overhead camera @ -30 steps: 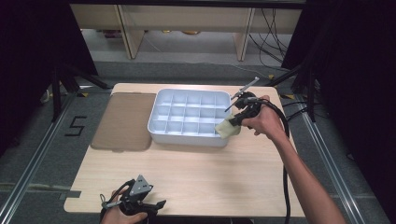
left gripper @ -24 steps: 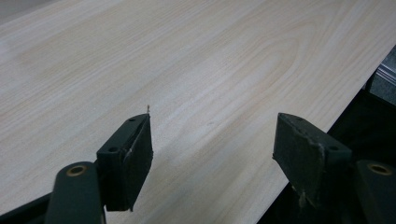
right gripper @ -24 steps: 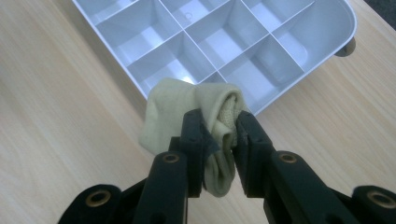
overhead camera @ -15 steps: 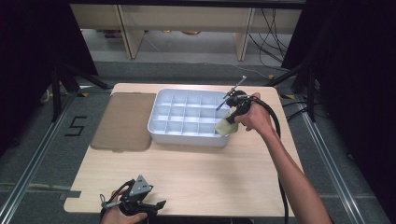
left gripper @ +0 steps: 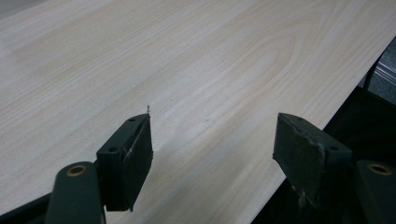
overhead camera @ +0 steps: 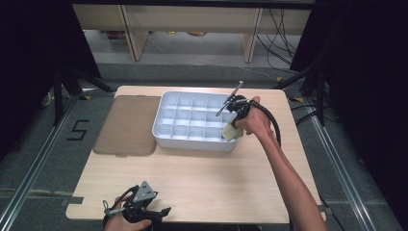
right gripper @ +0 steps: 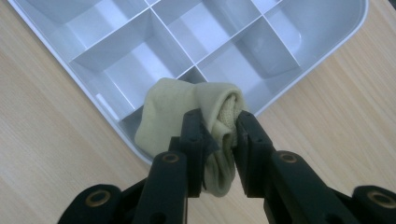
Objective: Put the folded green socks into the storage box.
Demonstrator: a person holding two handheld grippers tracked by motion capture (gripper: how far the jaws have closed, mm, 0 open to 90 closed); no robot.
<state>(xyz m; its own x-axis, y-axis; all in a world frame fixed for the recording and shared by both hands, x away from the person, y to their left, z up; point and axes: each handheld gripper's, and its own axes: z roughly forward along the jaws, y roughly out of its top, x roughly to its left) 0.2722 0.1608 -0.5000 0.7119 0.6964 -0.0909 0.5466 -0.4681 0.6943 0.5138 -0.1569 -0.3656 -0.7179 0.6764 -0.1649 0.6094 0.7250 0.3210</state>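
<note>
While the right gripper (right gripper: 219, 135) squeezes a rolled yellow sock (right gripper: 191, 116), the sock hangs over the white tray's (overhead camera: 166, 134) near right corner. The tray's little boxes that show look empty. A brown mat (overhead camera: 126, 125) lies just beside the tray, by the table's (overhead camera: 216, 178) left edge. The left gripper (left gripper: 212, 144) sits wide apart, holding nothing, at the bare near edge.
</note>
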